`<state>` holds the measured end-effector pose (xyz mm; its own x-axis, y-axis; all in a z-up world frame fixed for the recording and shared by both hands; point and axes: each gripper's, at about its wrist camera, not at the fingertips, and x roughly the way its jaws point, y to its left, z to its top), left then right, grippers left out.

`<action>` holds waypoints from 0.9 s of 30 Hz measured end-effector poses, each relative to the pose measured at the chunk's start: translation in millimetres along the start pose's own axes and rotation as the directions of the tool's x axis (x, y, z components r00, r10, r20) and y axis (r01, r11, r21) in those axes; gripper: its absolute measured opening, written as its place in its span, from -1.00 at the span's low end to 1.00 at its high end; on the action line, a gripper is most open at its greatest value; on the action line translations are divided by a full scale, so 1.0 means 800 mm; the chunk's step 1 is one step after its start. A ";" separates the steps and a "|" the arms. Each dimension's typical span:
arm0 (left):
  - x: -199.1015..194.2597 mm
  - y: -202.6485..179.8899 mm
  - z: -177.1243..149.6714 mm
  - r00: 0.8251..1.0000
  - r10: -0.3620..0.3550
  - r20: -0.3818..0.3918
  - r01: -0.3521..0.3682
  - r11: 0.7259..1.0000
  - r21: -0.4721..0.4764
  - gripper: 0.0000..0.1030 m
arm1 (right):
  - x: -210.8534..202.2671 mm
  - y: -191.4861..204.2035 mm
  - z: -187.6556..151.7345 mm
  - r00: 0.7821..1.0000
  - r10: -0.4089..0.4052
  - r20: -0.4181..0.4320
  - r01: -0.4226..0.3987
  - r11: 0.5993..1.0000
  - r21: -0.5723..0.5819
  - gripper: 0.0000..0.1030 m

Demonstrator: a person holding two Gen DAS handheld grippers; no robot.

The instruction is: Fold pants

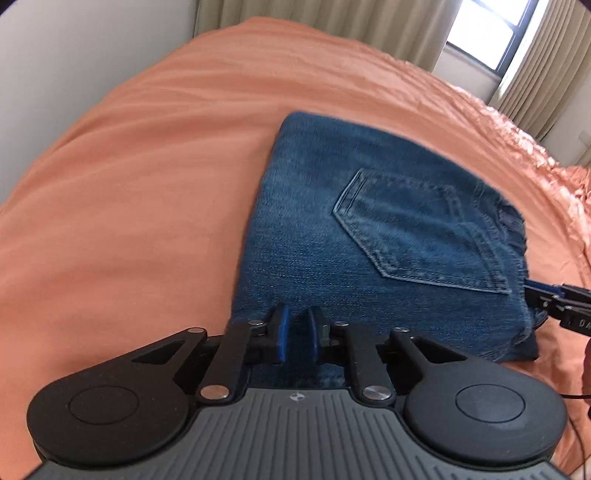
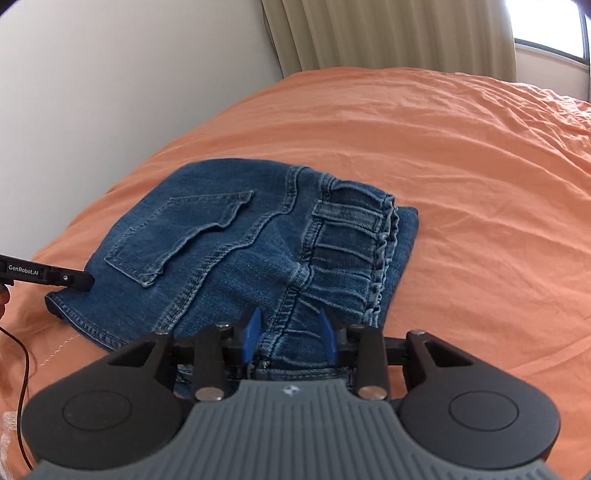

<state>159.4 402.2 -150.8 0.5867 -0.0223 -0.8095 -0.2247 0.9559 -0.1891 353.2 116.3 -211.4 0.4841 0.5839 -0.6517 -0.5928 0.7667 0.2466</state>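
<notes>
Blue denim pants (image 1: 351,229) lie folded into a compact rectangle on the orange bed, back pocket up. My left gripper (image 1: 297,332) sits at the near edge of the fold, its blue pads a small gap apart with denim showing between them. My right gripper (image 2: 290,332) is open over the elastic waistband end of the pants (image 2: 258,236), its pads wide apart astride a seam. Each gripper shows in the other view: the right one at the right edge (image 1: 554,299), the left one at the left edge (image 2: 70,278).
The orange bedsheet (image 1: 147,184) covers the whole bed, wrinkled at the far right. A white wall (image 2: 110,74) and beige curtains (image 2: 388,33) stand behind the bed, with a window (image 1: 484,33) at the right. A thin cable (image 2: 22,354) trails at the left.
</notes>
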 end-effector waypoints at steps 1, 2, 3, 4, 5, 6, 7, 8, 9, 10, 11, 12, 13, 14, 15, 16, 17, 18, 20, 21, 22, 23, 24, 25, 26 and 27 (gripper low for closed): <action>0.006 0.000 0.000 1.000 0.002 -0.008 -0.002 1.000 0.002 -0.67 | 0.004 0.000 -0.002 1.000 -0.006 -0.005 0.006 1.000 -0.009 -0.41; 0.012 0.000 0.000 1.000 0.006 -0.014 -0.005 1.000 0.004 -0.68 | 0.009 0.001 -0.004 1.000 -0.011 -0.009 0.011 1.000 -0.019 -0.41; 0.016 0.000 0.000 1.000 0.008 -0.018 -0.008 1.000 0.002 -0.68 | 0.012 0.001 -0.005 1.000 -0.015 -0.013 0.014 1.000 -0.021 -0.41; 0.018 -0.001 0.000 1.000 0.011 -0.020 -0.011 1.000 0.003 -0.68 | 0.015 0.000 -0.005 1.000 -0.017 -0.016 0.017 1.000 -0.020 -0.41; 0.019 -0.002 0.001 1.000 0.016 -0.021 -0.015 1.000 0.011 -0.68 | 0.017 0.000 -0.004 1.000 -0.019 -0.018 0.018 1.000 -0.018 -0.41; 0.018 -0.002 0.002 1.000 0.017 -0.020 -0.016 1.000 0.015 -0.68 | 0.018 0.000 -0.003 1.000 -0.019 -0.020 0.019 1.000 -0.020 -0.41; 0.016 -0.001 0.002 1.000 0.015 -0.021 -0.014 1.000 0.012 -0.68 | 0.021 0.001 0.000 0.999 -0.020 -0.025 0.019 1.000 -0.022 -0.41; 0.015 -0.001 0.003 1.000 0.013 -0.021 -0.013 1.000 0.008 -0.68 | 0.022 0.000 0.002 0.999 -0.020 -0.032 0.020 1.000 -0.021 -0.41; 0.014 0.000 0.003 1.000 0.013 -0.022 -0.013 1.000 0.001 -0.69 | 0.023 0.000 0.004 0.999 -0.021 -0.037 0.020 1.000 -0.019 -0.41; 0.013 -0.001 0.005 1.000 0.016 -0.023 -0.016 1.000 -0.006 -0.69 | 0.023 0.000 0.007 0.999 -0.023 -0.046 0.022 1.000 -0.018 -0.41; 0.010 -0.002 0.006 0.999 0.023 -0.024 -0.023 1.000 -0.009 -0.69 | 0.023 0.002 0.011 0.998 -0.026 -0.058 0.025 1.000 -0.017 -0.41; 0.008 -0.005 0.007 0.999 0.032 -0.023 -0.032 0.999 -0.011 -0.69 | 0.023 0.002 0.015 0.997 -0.029 -0.069 0.028 0.999 -0.015 -0.41; 0.004 -0.008 0.008 0.999 0.041 -0.022 -0.041 0.999 -0.013 -0.69 | 0.022 0.004 0.019 0.996 -0.032 -0.079 0.031 0.999 -0.019 -0.41; -0.001 -0.010 0.008 0.999 0.051 -0.020 -0.051 0.999 -0.014 -0.68 | 0.019 0.006 0.023 0.996 -0.038 -0.084 0.036 0.999 -0.028 -0.41; -0.006 -0.013 0.009 0.998 0.061 -0.019 -0.062 0.998 -0.015 -0.68 | 0.015 0.009 0.027 0.996 -0.044 -0.083 0.041 0.998 -0.040 -0.41; -0.014 -0.016 0.010 0.997 0.071 -0.015 -0.072 0.997 -0.012 -0.68 | 0.005 0.012 0.031 0.996 -0.049 -0.073 0.045 0.997 -0.056 -0.39; -0.023 -0.020 0.010 0.997 0.082 -0.005 -0.082 0.997 -0.003 -0.67 | -0.006 0.015 0.034 0.997 -0.051 -0.055 0.048 0.997 -0.069 -0.37; -0.035 -0.024 0.011 0.996 0.094 0.008 -0.094 0.996 0.007 -0.65 | -0.018 0.017 0.038 0.998 -0.053 -0.037 0.050 0.996 -0.075 -0.36; -0.062 -0.033 0.014 0.994 0.108 0.029 -0.109 0.994 0.030 -0.65 | -0.043 0.022 0.047 0.999 -0.051 -0.005 0.050 0.996 -0.079 -0.30; -0.076 -0.038 0.015 0.992 0.120 0.039 -0.122 0.992 0.041 -0.65 | -0.058 0.026 0.050 0.999 -0.047 0.010 0.048 0.995 -0.083 -0.28; -0.092 -0.045 0.017 0.989 0.138 0.051 -0.140 0.988 0.056 -0.65 | -0.072 0.029 0.054 0.999 -0.044 0.026 0.046 0.995 -0.089 -0.28; -0.109 -0.053 0.020 0.986 0.150 0.071 -0.155 0.985 0.074 -0.65 | -0.087 0.033 0.058 0.998 -0.039 0.046 0.043 0.995 -0.095 -0.26; -0.126 -0.061 0.022 0.983 0.160 0.094 -0.168 0.982 0.089 -0.62 | -0.101 0.037 0.062 0.997 -0.033 0.065 0.039 0.994 -0.104 -0.24; -0.143 -0.068 0.024 0.979 0.170 0.114 -0.182 0.978 0.102 -0.60 | -0.120 0.042 0.066 0.996 -0.025 0.087 0.035 0.993 -0.115 -0.19; -0.161 -0.076 0.027 0.974 0.182 0.136 -0.197 0.974 0.113 -0.60 | -0.137 0.046 0.071 0.994 -0.019 0.108 0.033 0.992 -0.122 -0.15; -0.179 -0.083 0.029 0.970 0.188 0.157 -0.208 0.971 0.121 -0.59 | -0.154 0.051 0.075 0.992 -0.018 0.129 0.035 0.991 -0.128 -0.13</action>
<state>108.8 348.4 -9.5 0.6489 0.2038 -0.7331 -0.2455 0.9680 0.0518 307.9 91.5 -78.0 0.5737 0.5992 -0.5584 -0.6528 0.7463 0.1302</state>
